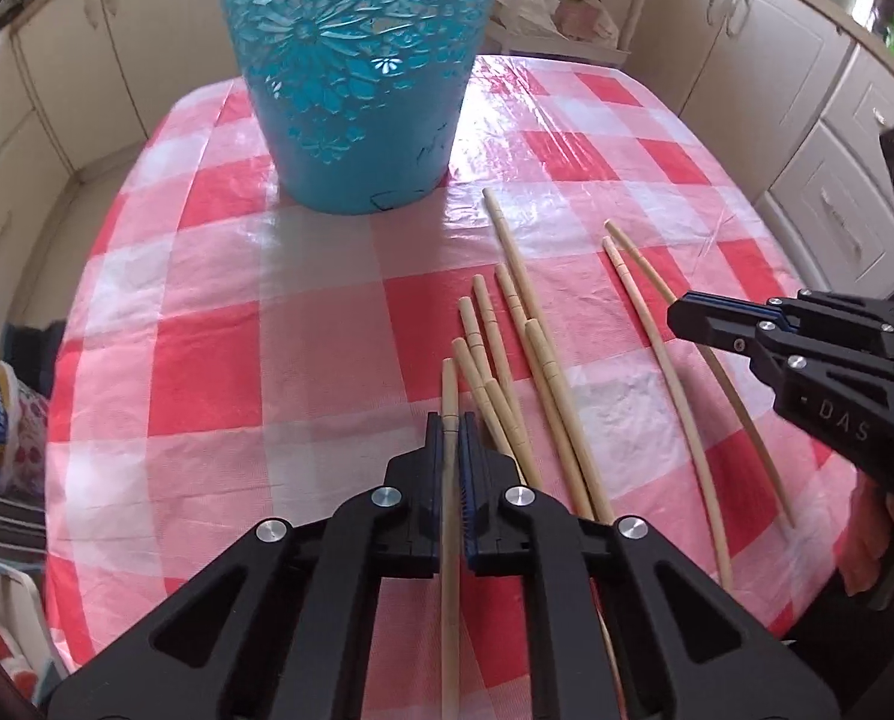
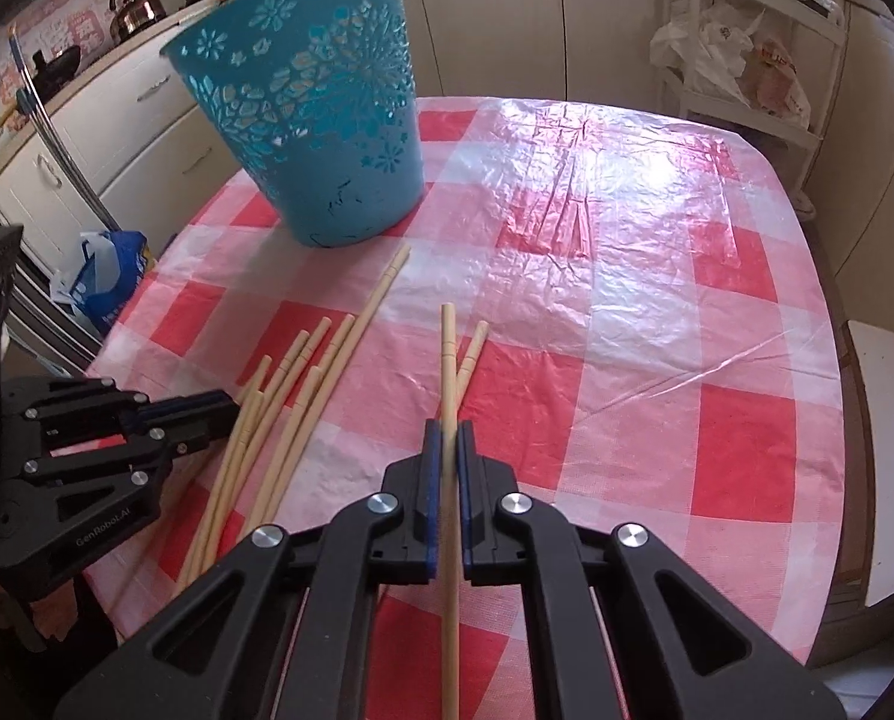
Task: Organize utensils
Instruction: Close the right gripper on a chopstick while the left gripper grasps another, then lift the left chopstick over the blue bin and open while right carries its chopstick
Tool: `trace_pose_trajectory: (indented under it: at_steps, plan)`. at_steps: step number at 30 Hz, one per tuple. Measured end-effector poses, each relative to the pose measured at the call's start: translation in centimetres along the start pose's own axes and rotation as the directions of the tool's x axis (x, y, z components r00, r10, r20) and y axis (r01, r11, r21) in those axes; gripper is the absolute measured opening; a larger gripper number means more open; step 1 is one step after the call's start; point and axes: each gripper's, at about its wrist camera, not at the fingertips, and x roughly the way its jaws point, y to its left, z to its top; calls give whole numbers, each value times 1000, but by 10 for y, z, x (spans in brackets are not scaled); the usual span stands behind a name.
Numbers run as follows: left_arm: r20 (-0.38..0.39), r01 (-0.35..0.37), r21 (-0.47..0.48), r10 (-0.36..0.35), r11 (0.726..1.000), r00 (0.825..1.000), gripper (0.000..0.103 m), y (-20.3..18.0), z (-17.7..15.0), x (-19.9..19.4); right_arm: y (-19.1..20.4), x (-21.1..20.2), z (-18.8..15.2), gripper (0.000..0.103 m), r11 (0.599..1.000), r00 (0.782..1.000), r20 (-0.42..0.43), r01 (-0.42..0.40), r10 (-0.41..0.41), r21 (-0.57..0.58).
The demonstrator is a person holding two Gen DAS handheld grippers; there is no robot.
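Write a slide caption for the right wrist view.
Right gripper shut on one chopstick above the checked tablecloth, blue basket behind, left gripper beside loose chopsticks.

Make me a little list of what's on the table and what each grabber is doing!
table: covered with a red and white checked cloth
bin: blue bin with flower cutouts, upright at the far side
loose chopsticks: a pile lying on the cloth in front of the bin
left gripper: shut on one chopstick
right gripper: shut on one chopstick
in the bin yet: cannot tell
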Motion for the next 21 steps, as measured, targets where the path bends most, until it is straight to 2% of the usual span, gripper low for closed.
trace_pose_trajectory:
  at_steps: [5, 8, 11, 14, 16, 17, 18, 20, 21]
  plan:
    - [49, 73, -64, -70, 995, 996, 5, 17, -6, -21, -22, -10, 4, 6, 983, 991, 49, -126, 121, 134]
    - [102, 101, -78, -93, 992, 990, 5, 20, -6, -39, -27, -16, 5, 6, 968, 982, 86, -179, 166, 174]
    - [225, 142, -70, -123, 987, 967, 5, 18, -2, -77, -27, -24, 6, 6, 961, 975, 123, -205, 184, 186]
    - [376, 165, -36, -140, 986, 916, 5, 14, 14, -119, -27, -29, 7, 6, 954, 967, 157, -228, 198, 197]
    - [483, 152, -10, -128, 988, 866, 5, 14, 31, -150, -28, -34, 7, 6, 953, 964, 179, -233, 199, 195]
    - [538, 143, -3, -119, 990, 834, 5, 14, 42, -164, -28, -36, 7, 6, 952, 962, 188, -235, 199, 194]
    - [573, 136, -2, -110, 991, 812, 5, 14, 52, -173, -28, -37, 8, 6, 952, 960, 197, -239, 201, 194]
    - [650, 125, -13, -87, 992, 755, 5, 16, 77, -188, -29, -41, 9, 6, 949, 954, 216, -250, 207, 191]
    - [675, 122, -22, -76, 992, 734, 5, 17, 87, -191, -28, -43, 9, 6, 949, 951, 225, -254, 210, 188]
